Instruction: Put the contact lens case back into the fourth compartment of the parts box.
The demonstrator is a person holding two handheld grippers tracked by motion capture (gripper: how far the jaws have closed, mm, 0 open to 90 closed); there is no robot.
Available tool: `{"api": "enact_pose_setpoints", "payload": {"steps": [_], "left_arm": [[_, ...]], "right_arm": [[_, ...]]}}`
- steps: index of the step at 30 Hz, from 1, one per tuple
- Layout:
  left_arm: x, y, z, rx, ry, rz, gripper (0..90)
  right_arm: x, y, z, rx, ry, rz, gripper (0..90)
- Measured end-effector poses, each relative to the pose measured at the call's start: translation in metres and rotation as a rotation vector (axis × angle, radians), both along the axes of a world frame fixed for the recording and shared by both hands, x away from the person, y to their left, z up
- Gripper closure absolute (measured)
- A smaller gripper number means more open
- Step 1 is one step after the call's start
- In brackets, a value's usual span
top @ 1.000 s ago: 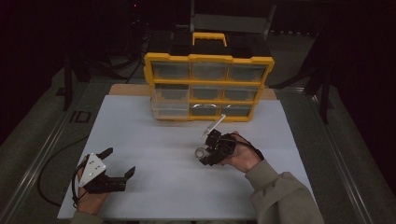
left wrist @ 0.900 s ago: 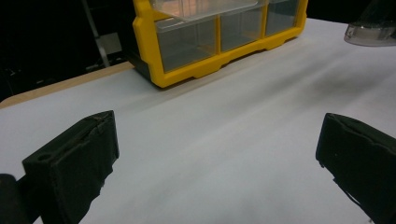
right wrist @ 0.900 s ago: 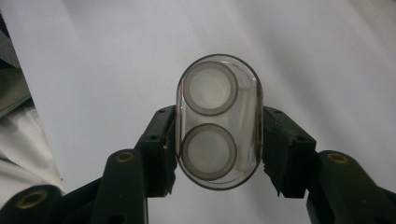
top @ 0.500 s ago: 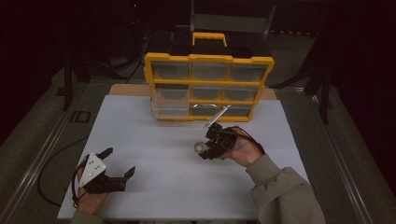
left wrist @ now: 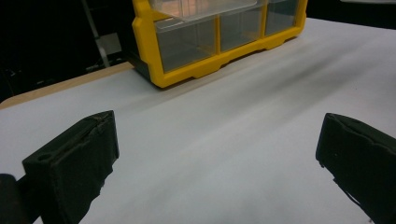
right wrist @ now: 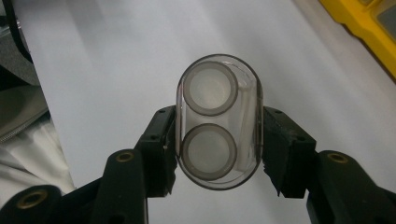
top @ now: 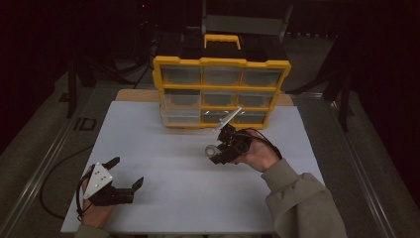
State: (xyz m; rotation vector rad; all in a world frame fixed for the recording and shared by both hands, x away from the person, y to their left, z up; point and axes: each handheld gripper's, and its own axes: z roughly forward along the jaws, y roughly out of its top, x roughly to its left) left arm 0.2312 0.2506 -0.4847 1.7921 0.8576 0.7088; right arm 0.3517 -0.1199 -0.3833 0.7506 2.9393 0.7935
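Observation:
My right gripper [top: 224, 148] hovers over the white sheet in front of the organizer, shut on a small clear oval case [top: 212, 148]. In the right gripper view the case [right wrist: 217, 88] stands upright between the jaws and holds two grey-rimmed round pieces, one above the other. My left gripper [top: 128, 171] rests low at the near left of the sheet, open with nothing between its fingers [left wrist: 74, 158]. The yellow organizer [top: 220, 91] with clear drawers stands at the back of the sheet.
The white sheet [top: 163, 148] covers most of the table. The organizer's bottom-left drawer [top: 179, 117] sticks out a little; the left gripper view has it at the top [left wrist: 201, 7]. A black cable [top: 54, 168] trails off the table's left edge.
My right gripper has moved slightly away from the person, toward the organizer, with the clear case still in it. The left gripper has not moved.

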Motion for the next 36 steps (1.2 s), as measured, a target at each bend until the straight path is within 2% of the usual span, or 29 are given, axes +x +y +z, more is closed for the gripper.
{"api": "enact_pose_setpoints", "payload": {"steps": [12, 25, 36], "left_arm": [[0.0, 0.0, 0.0, -0.001, 0.001, -0.002, 0.1], [0.0, -0.001, -0.001, -0.001, 0.003, -0.004, 0.1], [0.0, -0.001, -0.001, -0.001, 0.003, -0.006, 0.1]], "right_arm": [[0.01, 0.0, 0.015, 0.002, -0.019, -0.01, 48.6], [0.027, -0.002, 0.027, -0.031, -0.036, -0.013, 48.6], [0.045, -0.009, 0.038, -0.03, -0.067, 0.013, 48.6]]}}
